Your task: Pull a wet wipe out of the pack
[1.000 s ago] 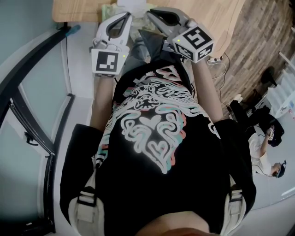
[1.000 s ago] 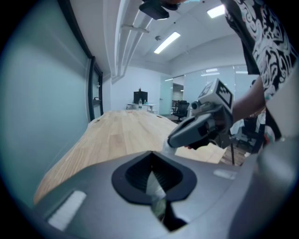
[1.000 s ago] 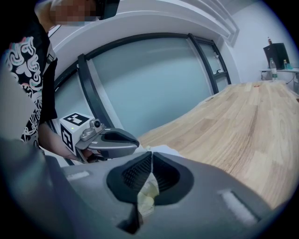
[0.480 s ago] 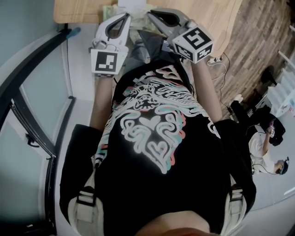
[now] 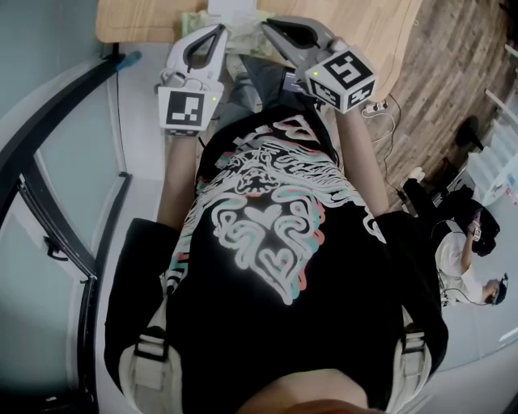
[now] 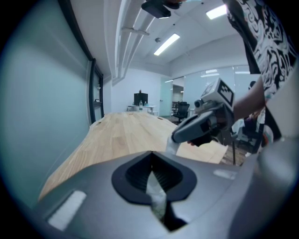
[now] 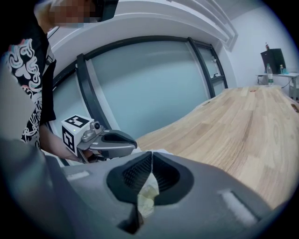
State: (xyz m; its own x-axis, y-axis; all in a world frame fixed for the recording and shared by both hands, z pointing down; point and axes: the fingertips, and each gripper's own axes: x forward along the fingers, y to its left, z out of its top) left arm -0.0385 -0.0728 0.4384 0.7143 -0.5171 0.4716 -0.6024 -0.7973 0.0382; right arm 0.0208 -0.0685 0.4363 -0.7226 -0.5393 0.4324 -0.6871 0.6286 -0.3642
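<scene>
Left hand-held gripper (image 5: 218, 28) and right hand-held gripper (image 5: 265, 23), both with jaws closed, flank the wipe pack (image 5: 197, 20) at the tabletop's (image 5: 137, 20) near edge. Probably one steadies it while the other pinches a wipe.

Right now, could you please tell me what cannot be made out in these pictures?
- Pack: head view, cut by the top edge, partly covered by the left hand-held gripper and right hand-held gripper.
- Pale strip behind the left one's shut jaws, left gripper view: blurred, wipe or pack unclear.
- Yellowish scrap, right gripper view: likewise.
</scene>
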